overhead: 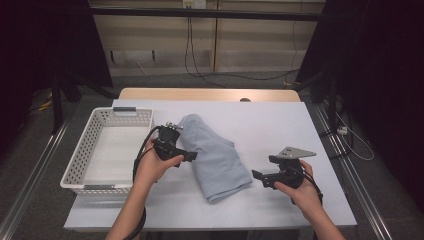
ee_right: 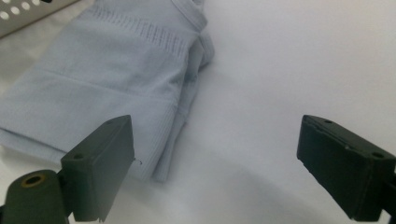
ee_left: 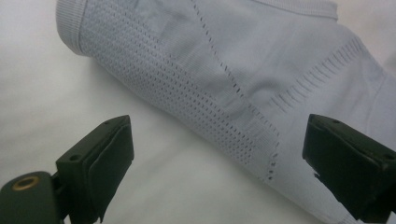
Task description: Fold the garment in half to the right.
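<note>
- A white basket (overhead: 87,150) with pierced walls sits at the table's left edge, its floor bare; one corner of it shows at the top left of the right gripper view (ee_right: 28,16).
- Just right of the basket, the left gripper (overhead: 189,156) is held in the person's left hand (overhead: 152,167), with its black cable looping back past the wrist. It points to the right, at the near-left edge of the cloth.
- In the left gripper view its jaws stand wide apart and grip nothing (ee_left: 215,158); the cloth's perforated knit edge (ee_left: 196,84) runs slantwise between and beyond them, over the white table cover (ee_left: 70,107).
- The cloth (overhead: 215,155), a folded pale-blue knit garment, lies in the middle of the table, slanting from the far left towards the near right. Nothing lies on it.
- Right of the cloth, the right gripper (overhead: 257,177) is held in the right hand (overhead: 300,192), a grey three-cornered plate (overhead: 295,152) on top. It points left at the cloth's near-right corner, a little short of it.
- In the right gripper view its jaws are spread and empty (ee_right: 215,158); the cloth's folded corner (ee_right: 116,93) lies ahead towards the left jaw, bare cover (ee_right: 280,84) before the right one.
- The white table (overhead: 280,125) right of the cloth is bare; beyond the far edge, cables (overhead: 200,70) trail over the floor.
</note>
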`<state>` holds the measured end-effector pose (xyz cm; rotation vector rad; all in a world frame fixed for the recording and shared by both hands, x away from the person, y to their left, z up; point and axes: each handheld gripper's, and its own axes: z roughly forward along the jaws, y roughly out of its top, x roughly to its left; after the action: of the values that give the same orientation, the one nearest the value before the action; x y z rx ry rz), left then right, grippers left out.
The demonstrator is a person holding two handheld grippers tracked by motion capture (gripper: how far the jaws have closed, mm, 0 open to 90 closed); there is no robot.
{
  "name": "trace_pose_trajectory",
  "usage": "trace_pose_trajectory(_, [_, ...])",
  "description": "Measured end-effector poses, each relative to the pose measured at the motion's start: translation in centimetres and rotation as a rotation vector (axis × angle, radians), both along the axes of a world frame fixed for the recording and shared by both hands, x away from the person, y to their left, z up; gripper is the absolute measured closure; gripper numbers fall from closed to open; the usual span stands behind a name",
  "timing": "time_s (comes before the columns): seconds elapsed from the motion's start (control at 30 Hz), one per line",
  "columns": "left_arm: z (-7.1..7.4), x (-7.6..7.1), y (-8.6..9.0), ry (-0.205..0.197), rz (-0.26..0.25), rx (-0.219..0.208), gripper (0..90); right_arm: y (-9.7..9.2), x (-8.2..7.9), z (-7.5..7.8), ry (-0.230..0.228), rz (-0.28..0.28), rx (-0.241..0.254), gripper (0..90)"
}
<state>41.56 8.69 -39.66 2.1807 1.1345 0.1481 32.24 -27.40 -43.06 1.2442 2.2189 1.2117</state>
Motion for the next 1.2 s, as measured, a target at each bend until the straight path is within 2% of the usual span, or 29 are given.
trace_pose_trajectory(0.1, [-0.2, -0.1, 0.1, 0.011, 0.002, -0.005, 9.0, -0.3, -0.3, 0.0, -0.012, -0.004, -0.008, 9.5])
trace_pose_trajectory(0.23, [-0.5, -0.4, -0.1, 0.006, -0.002, 0.007, 9.0, -0.6, -0.8, -0.4, -0.008, -0.009, 0.004, 9.5])
trace_pose_trajectory(0.3, [-0.5, -0.5, -0.2, 0.003, -0.005, 0.002, 8.9, -0.7, -0.9, -0.7, -0.001, -0.01, -0.002, 9.3])
trace_pose_trajectory(0.4, [-0.5, -0.6, -0.2, -0.007, 0.006, 0.017, 8.9, -0.7, -1.0, -1.1, 0.004, -0.002, -0.015, 9.1])
trace_pose_trajectory(0.5, [-0.7, -0.9, -0.2, -0.006, -0.001, 0.017, 8.6, -0.8, -1.2, -1.1, -0.007, 0.004, -0.03, 9.0])
trace_pose_trajectory(0.9, [-1.5, -1.8, -1.0, 0.015, -0.017, 0.017, 8.6, -0.9, -1.8, -1.0, -0.012, 0.005, -0.034, 8.9])
trace_pose_trajectory(1.13, [-1.7, -1.9, -1.1, 0.024, -0.001, 0.004, 8.6, -1.0, -1.9, -1.0, -0.013, 0.003, -0.035, 8.9])
trace_pose_trajectory(1.2, [-1.8, -2.0, -1.2, 0.022, 0.001, 0.011, 8.6, -1.1, -2.0, -1.0, -0.016, 0.002, -0.037, 8.9])
